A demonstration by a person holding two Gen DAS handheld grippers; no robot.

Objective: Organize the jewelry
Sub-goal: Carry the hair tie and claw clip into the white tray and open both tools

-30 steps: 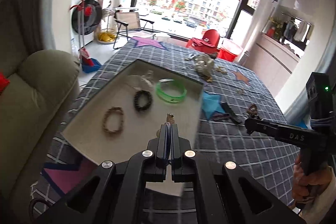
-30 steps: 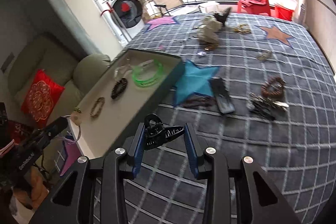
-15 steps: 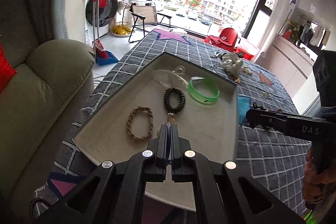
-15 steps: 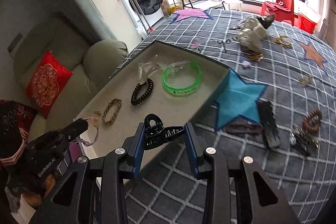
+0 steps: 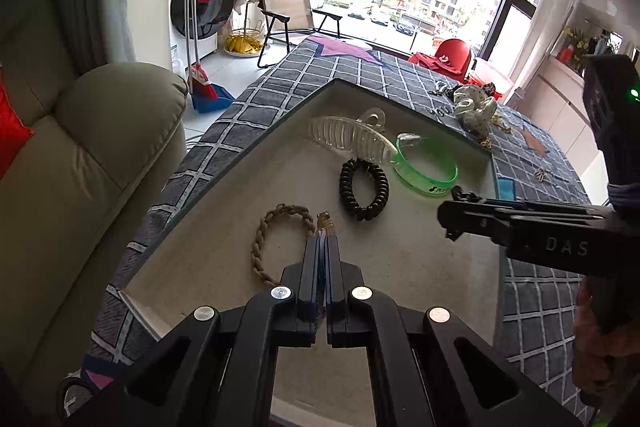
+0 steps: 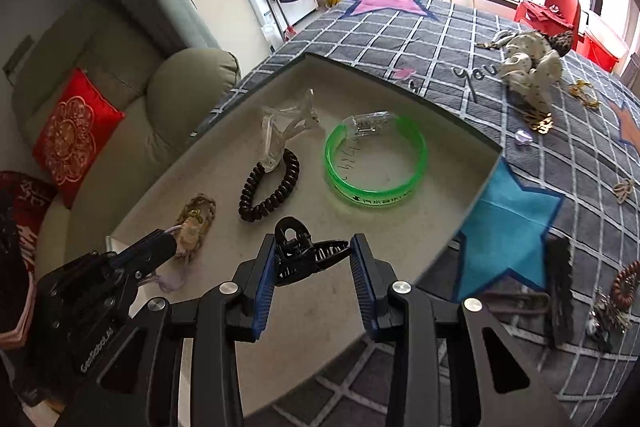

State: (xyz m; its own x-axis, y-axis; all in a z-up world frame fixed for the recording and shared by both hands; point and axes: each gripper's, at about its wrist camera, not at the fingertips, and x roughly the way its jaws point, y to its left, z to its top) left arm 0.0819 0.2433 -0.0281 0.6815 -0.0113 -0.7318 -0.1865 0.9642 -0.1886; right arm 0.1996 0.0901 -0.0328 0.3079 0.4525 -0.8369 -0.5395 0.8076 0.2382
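Right tongs (image 6: 314, 259) clamp black claw clip (image 6: 308, 255).

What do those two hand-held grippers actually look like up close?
Both are matte black with silver bolt heads on angular linkage arms. The right hand-held gripper has blue ribbed pads and white "DAS" lettering on its side. The left hand-held gripper carries white "GenRobot.AI" lettering. No cables are visible.

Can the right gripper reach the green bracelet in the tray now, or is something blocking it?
Probably not yet. The path to the green bracelet looks free, since it lies uncovered in the tray ahead of the right gripper. But its fingers already clamp a black hair claw, which must be released first.
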